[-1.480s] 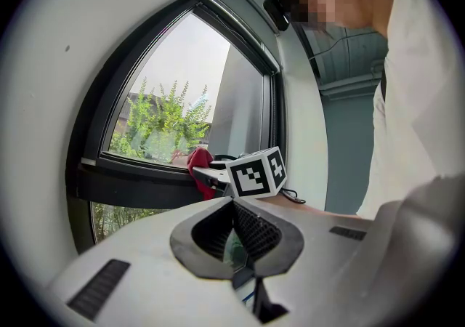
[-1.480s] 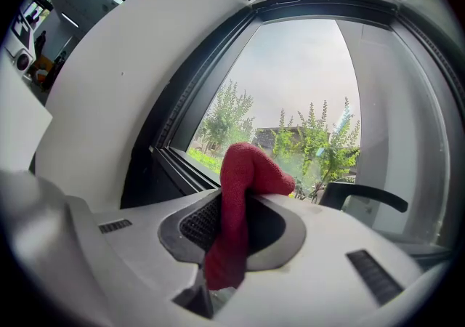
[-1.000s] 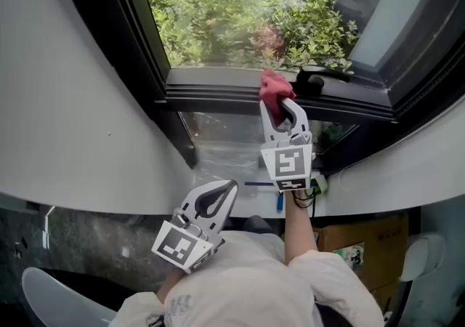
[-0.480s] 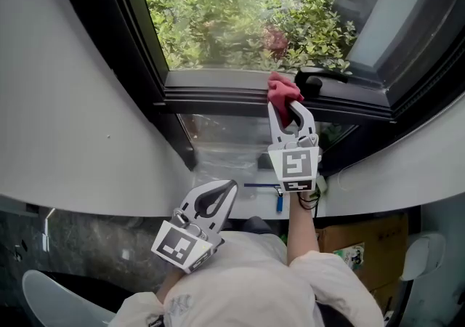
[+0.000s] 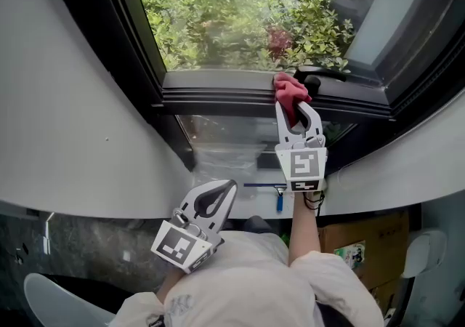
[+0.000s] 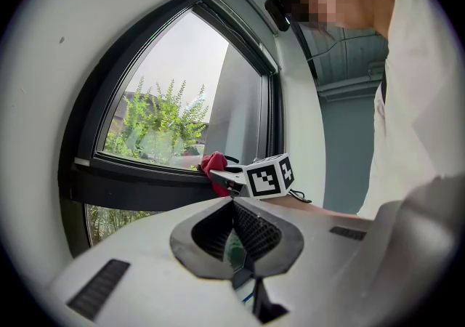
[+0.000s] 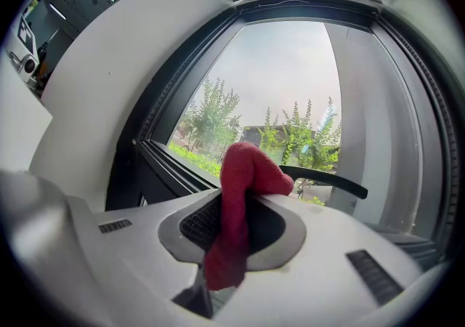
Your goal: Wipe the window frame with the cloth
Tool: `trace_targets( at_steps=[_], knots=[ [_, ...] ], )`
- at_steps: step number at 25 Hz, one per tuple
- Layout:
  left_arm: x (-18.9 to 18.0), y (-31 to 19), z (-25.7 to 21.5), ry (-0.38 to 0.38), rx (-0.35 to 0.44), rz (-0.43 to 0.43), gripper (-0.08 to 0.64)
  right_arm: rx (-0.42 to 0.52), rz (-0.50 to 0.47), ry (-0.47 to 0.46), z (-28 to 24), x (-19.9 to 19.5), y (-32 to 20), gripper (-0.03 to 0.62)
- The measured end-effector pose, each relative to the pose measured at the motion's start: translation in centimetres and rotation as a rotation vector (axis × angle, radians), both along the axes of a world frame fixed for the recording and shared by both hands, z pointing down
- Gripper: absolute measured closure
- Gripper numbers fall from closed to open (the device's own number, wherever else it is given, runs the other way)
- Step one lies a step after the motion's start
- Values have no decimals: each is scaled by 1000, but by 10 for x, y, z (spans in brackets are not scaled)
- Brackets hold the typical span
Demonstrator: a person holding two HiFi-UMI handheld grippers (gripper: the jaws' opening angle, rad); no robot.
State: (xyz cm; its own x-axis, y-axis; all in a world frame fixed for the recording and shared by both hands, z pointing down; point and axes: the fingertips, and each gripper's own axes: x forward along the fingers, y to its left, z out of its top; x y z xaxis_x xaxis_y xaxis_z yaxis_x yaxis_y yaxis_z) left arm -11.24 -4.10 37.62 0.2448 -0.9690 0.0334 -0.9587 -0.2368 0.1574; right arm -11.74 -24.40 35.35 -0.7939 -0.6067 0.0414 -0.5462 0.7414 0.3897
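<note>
A red cloth (image 5: 289,90) is pinched in my right gripper (image 5: 293,103), which is shut on it and presses it against the dark window frame (image 5: 218,93) just left of the black window handle (image 5: 314,77). In the right gripper view the cloth (image 7: 243,187) bunches up out of the jaws in front of the handle (image 7: 327,181). My left gripper (image 5: 220,192) hangs low near the person's body, shut with nothing in it. From the left gripper view the cloth (image 6: 213,166) and the right gripper's marker cube (image 6: 267,175) show at the frame.
Green bushes (image 5: 240,13) lie beyond the glass. A white wall (image 5: 65,129) curves at the left. Below the sill are a lower glass pane (image 5: 225,144), a cardboard box (image 5: 363,242) at right and a dark stone floor (image 5: 80,242).
My right gripper has slid the red cloth to the right along the window frame, toward the black handle. The left gripper has stayed where it was.
</note>
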Motion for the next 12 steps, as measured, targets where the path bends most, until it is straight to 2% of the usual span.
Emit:
trace_targets(
  at_steps=[12],
  knots=[
    [-8,1,0,-11,2,-16,551,-9,8,-16,0,11,-6,509]
  ],
)
